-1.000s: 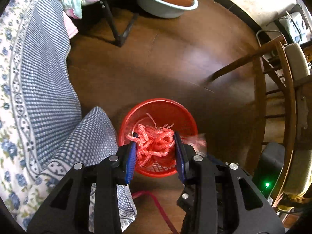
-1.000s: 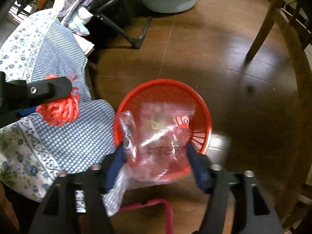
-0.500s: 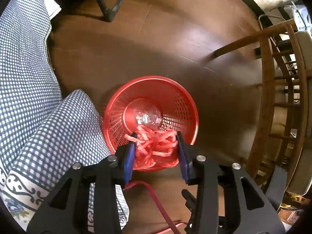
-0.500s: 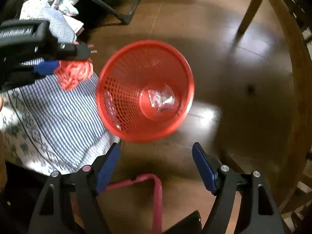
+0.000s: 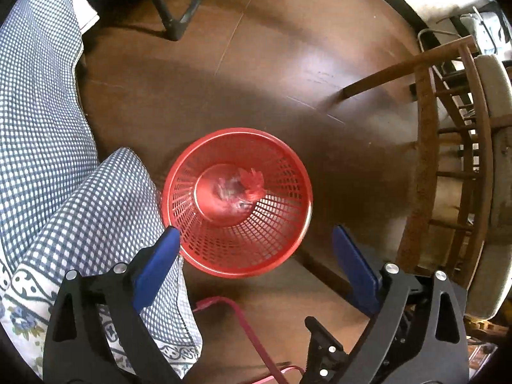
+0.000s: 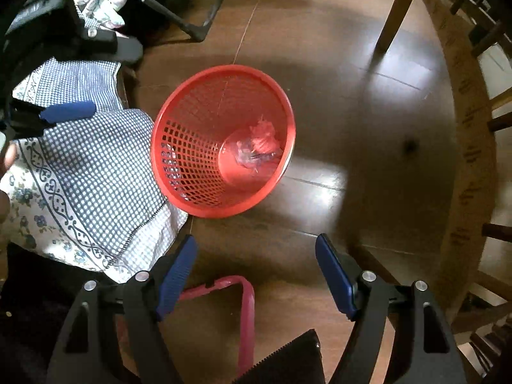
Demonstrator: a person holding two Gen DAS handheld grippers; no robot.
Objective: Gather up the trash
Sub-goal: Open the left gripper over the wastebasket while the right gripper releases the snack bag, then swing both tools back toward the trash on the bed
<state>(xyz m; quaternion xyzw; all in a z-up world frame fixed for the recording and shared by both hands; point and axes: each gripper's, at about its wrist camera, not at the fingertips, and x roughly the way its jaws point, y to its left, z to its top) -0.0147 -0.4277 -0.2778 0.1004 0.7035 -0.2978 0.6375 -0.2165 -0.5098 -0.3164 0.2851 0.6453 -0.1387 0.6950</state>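
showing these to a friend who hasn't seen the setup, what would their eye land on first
The bright red mesh wastebasket on the dark wooden floor grabs the eye first, with a crumpled clear plastic bag and a wad of pink-red string at its bottom. Next come the blue-padded left tongs, their jaws opening with nothing between them, above the basket's near rim. A blue checked cloth lies against the basket's left side.

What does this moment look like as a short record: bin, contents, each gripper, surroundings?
bin: red mesh basket upright on the dark wood floor
contents: red string tangle and clear plastic bag at the bottom
left gripper: above the basket, opening, nothing between its fingers
right gripper: open, empty, above the floor beside the basket
surroundings: checked cloth touching the basket's rim; wooden chair at the right
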